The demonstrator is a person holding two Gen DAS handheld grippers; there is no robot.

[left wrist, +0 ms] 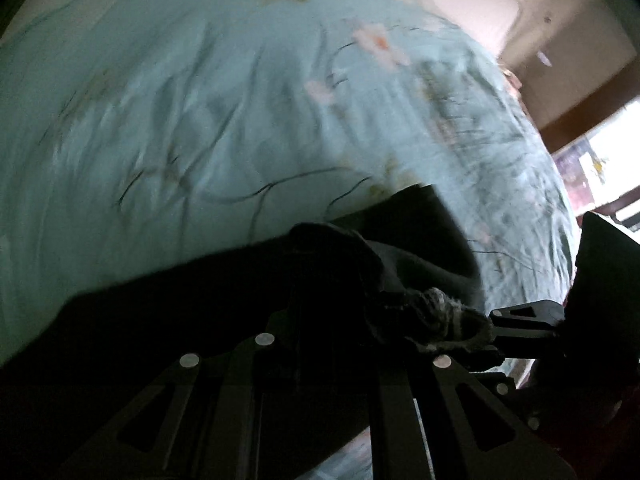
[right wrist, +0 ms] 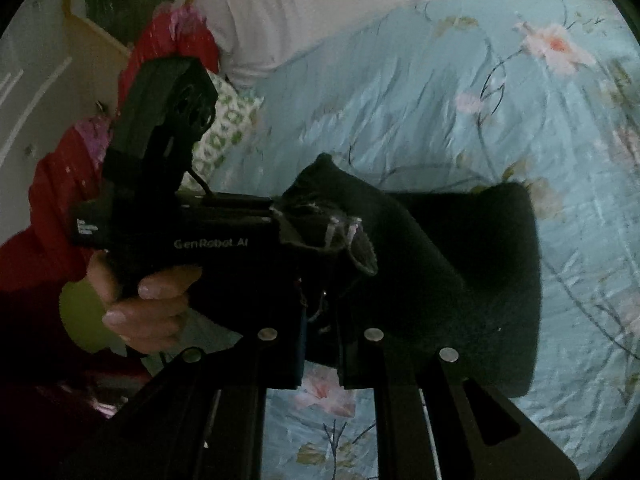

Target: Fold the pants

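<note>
Dark, near-black pants [right wrist: 472, 264], bunched and folded over themselves, with a frayed grey-white hem or waistband edge [left wrist: 444, 320] showing at the bunched corner. The garment lies partly on a bed covered by a light-blue flowered sheet [right wrist: 440, 100] and is lifted at the near edge. The left tongs [left wrist: 332, 344] are closed on the pants, the fabric heaped over their tips. The right tongs [right wrist: 320, 344] also grip the cloth, its edge pinched between narrow fingers. In the right wrist view, the person's left hand [right wrist: 148, 308] holds the other tool's handle just beside the bunched corner.
</note>
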